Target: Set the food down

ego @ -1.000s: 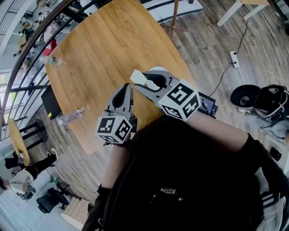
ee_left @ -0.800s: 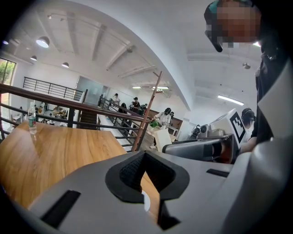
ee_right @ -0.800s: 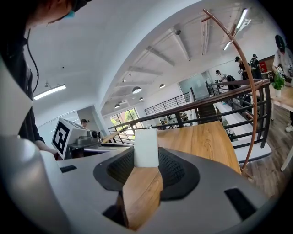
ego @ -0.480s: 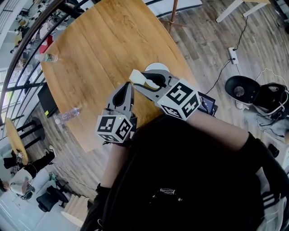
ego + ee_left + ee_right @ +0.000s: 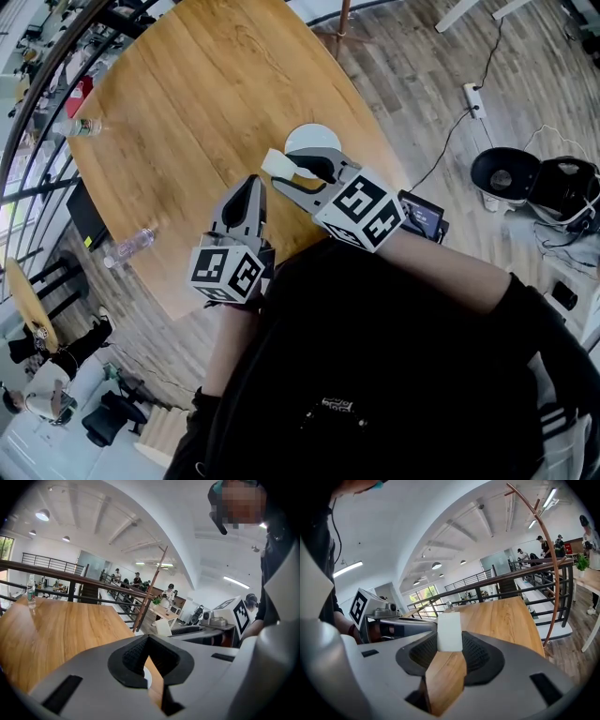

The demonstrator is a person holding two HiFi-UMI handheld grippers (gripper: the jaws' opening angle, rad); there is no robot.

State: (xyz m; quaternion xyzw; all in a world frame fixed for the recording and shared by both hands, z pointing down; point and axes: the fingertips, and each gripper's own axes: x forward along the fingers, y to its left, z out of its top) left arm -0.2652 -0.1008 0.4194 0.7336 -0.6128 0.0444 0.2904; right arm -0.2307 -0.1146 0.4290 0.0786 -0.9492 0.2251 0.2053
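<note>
Your right gripper (image 5: pixel 281 171) grips a white piece of food (image 5: pixel 449 631) between partly open jaws just beside the plate (image 5: pixel 312 139), while your left gripper (image 5: pixel 249 187), near the plate, is closed and empty.

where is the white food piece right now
The white food piece is clamped in the right gripper, at the head view's middle, just left of the round white plate on the wooden table.
</note>
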